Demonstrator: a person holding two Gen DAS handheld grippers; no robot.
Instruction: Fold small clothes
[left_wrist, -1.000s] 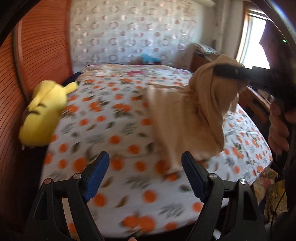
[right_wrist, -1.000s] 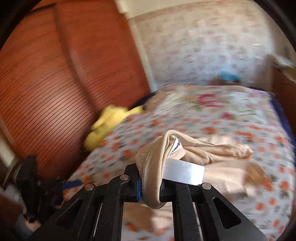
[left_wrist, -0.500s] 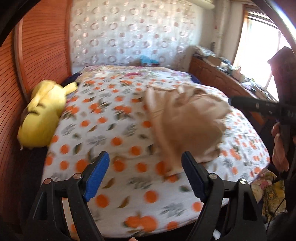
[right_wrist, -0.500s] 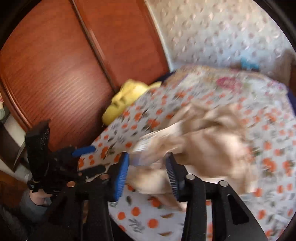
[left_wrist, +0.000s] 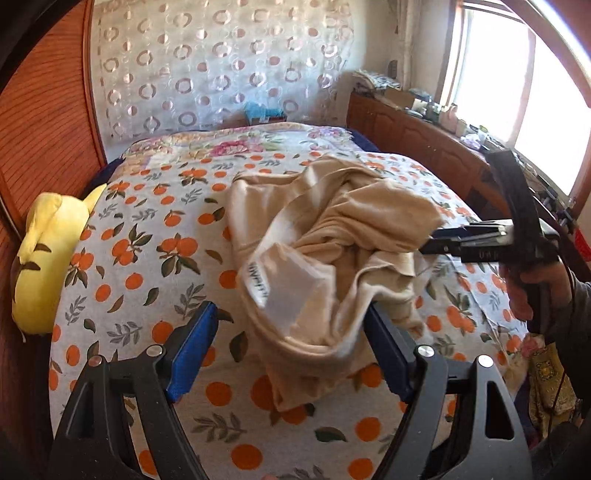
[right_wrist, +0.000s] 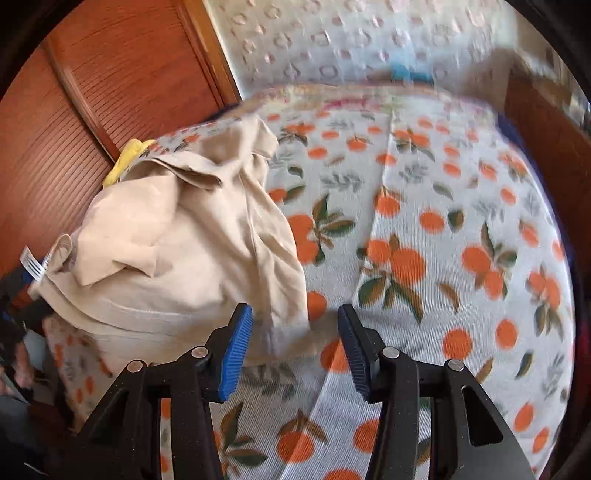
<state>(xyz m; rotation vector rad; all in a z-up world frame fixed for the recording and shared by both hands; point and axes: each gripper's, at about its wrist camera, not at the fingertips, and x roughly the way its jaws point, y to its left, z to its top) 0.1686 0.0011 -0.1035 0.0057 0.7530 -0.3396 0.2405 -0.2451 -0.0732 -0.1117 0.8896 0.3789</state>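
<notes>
Two blue-padded fingers of the left claw (left_wrist: 288, 354) are seen at the bottom of the left wrist view, set wide apart with nothing clamped. Between and beyond them, in the middle of the frame, a beige garment (left_wrist: 332, 251) is heaped in a crumple on the bed (left_wrist: 147, 258), a white label showing on its near side. The bed is covered with an orange-print sheet. A yellow plush toy (left_wrist: 48, 258) is seen at the left edge against a wooden wardrobe (left_wrist: 44, 110). At the right edge the right claw (left_wrist: 436, 240) is held by a hand (left_wrist: 532, 291), its tip just beside the cloth; whether it touches cannot be told. A window (left_wrist: 517, 92) fills the upper right.

From the right wrist view, the right claw (right_wrist: 295, 347) is seen at the bottom centre, its fingers parted after just closing somewhat, with nothing pressed between them. The garment (right_wrist: 177, 251) is piled at the left, its lower edge reaching into the gap.
</notes>
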